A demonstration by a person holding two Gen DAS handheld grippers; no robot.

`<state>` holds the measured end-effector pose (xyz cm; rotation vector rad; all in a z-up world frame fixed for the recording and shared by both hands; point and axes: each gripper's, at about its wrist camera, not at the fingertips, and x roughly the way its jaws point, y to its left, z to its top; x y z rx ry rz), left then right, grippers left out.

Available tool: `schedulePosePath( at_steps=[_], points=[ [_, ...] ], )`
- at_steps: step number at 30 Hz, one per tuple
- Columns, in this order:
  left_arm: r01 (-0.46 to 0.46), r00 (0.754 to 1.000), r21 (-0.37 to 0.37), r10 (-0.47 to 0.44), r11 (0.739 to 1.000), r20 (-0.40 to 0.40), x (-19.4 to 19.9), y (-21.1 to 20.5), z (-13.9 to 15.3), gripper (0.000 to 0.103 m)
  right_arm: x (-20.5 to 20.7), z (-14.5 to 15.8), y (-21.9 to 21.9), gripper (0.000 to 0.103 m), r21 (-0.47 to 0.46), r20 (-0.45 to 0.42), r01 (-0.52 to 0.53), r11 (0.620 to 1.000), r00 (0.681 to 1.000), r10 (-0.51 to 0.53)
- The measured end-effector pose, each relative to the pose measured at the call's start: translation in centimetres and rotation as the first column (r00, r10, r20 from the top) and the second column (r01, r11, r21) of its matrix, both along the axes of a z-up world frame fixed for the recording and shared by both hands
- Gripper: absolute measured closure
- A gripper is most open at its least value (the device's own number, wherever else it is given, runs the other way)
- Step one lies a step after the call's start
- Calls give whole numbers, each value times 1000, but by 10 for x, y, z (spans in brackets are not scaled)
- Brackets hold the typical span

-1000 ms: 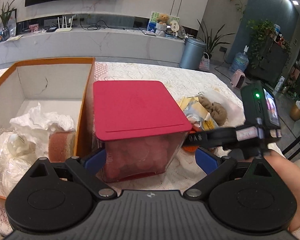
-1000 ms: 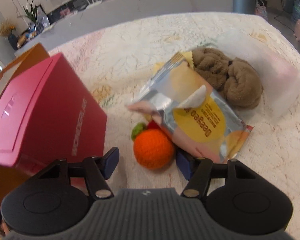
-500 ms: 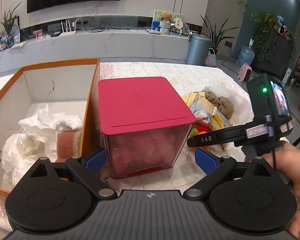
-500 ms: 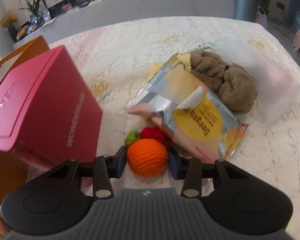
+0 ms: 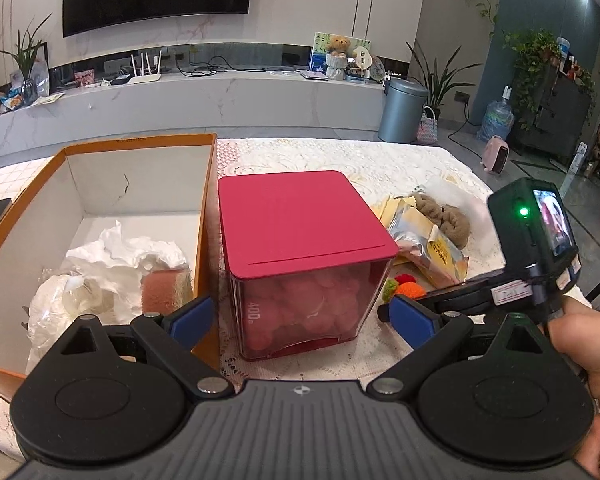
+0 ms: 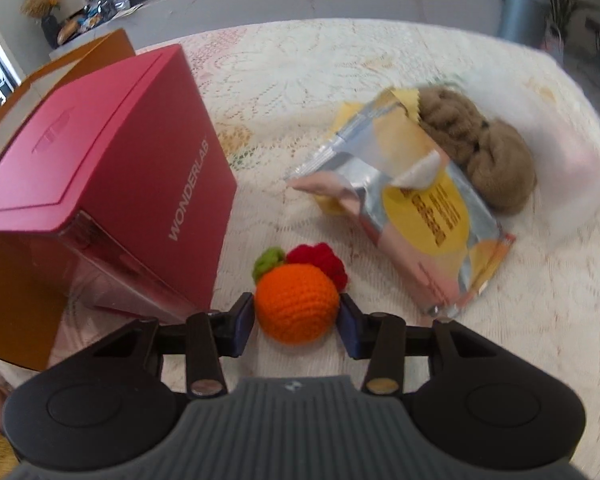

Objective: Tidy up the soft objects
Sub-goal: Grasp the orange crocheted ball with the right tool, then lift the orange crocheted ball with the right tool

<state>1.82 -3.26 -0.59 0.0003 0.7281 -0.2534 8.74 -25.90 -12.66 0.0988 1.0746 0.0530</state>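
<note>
My right gripper (image 6: 297, 322) is shut on an orange crochet ball (image 6: 296, 303) with a green leaf and a red tuft, held just above the lace tablecloth. The ball also shows in the left wrist view (image 5: 410, 290). My left gripper (image 5: 300, 314) is open and empty, its fingers either side of a red-lidded clear box (image 5: 300, 256) without touching it. A foil snack bag (image 6: 412, 216) and a brown plush piece (image 6: 488, 152) lie to the right. An orange cardboard box (image 5: 20, 216) at the left holds white wrapping (image 5: 116, 256) and a pink sponge (image 5: 162, 290).
The red-lidded box (image 6: 100, 176) stands close to the left of the ball. A translucent plastic bag (image 6: 572, 160) lies beyond the plush. The table (image 6: 340, 60) carries a lace cloth. The right hand-held device (image 5: 532, 248) sits at the right of the left wrist view.
My right gripper has closed from wide open onto the orange ball and lifted it slightly. My left gripper has drawn back from the red-lidded box and stayed open.
</note>
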Motion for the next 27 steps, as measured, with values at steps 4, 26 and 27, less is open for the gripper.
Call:
schedulePosePath(
  at_steps=[4, 26, 27],
  points=[
    [1, 1000, 8, -1, 1000, 0, -1, -2, -2, 0, 2, -1, -1, 60, -24, 12, -2, 1000, 1000, 2],
    [126, 978, 165, -150, 978, 143, -1, -78, 57, 0, -59, 104, -82, 61, 62, 366, 225, 972, 901, -232],
    [151, 974, 173, -176, 973, 140, 1, -88, 55, 0, -69, 111, -91, 61, 64, 387, 250, 966, 886, -255]
  ],
)
